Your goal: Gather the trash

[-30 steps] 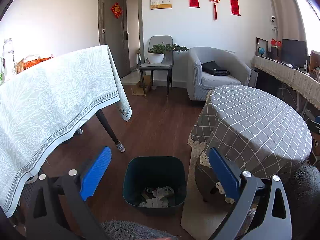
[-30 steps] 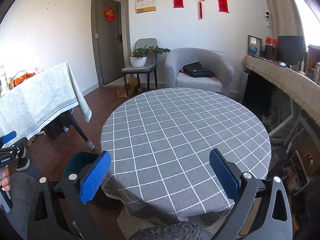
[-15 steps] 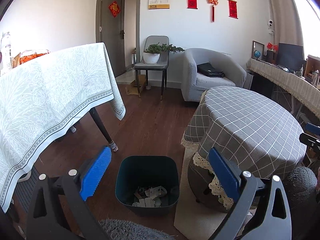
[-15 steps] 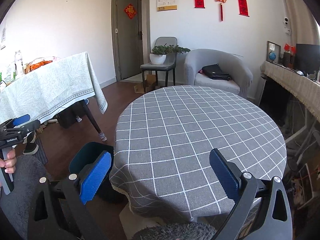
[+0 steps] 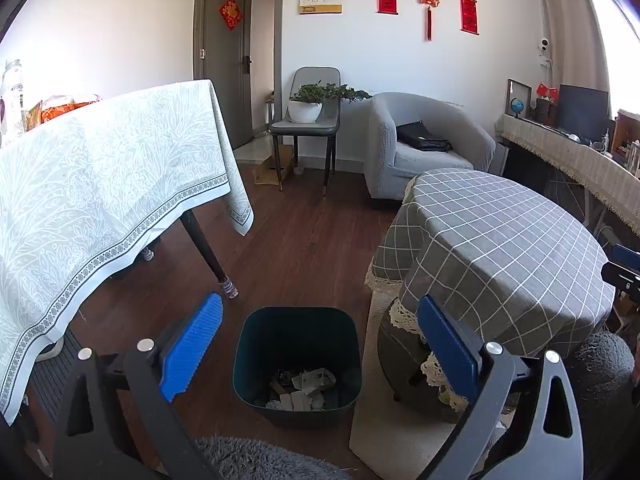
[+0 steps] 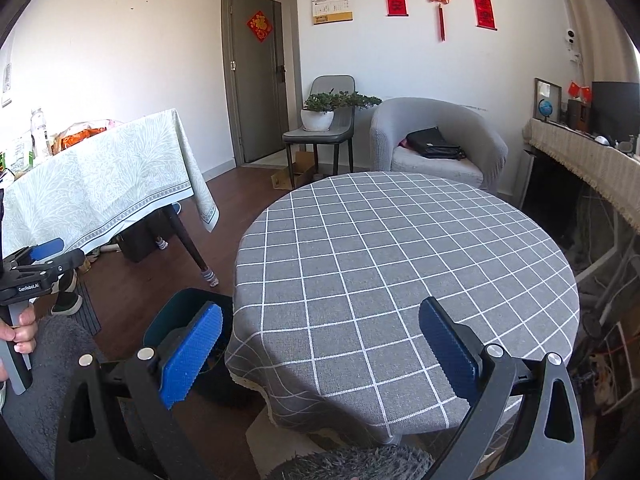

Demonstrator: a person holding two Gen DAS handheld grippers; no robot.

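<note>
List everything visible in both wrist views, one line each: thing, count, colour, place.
trash bin: 1, dark teal, floor between the tables
paper scraps: several, white, inside bin
round table: 1, grey checked cloth, right
long table: 1, pale green cloth, left
armchair: 1, grey, back wall
black bag: 1, on armchair
chair: 1, grey, by door
potted plant: 1, white pot, on chair
left gripper: open, empty
right gripper: open, empty
</note>
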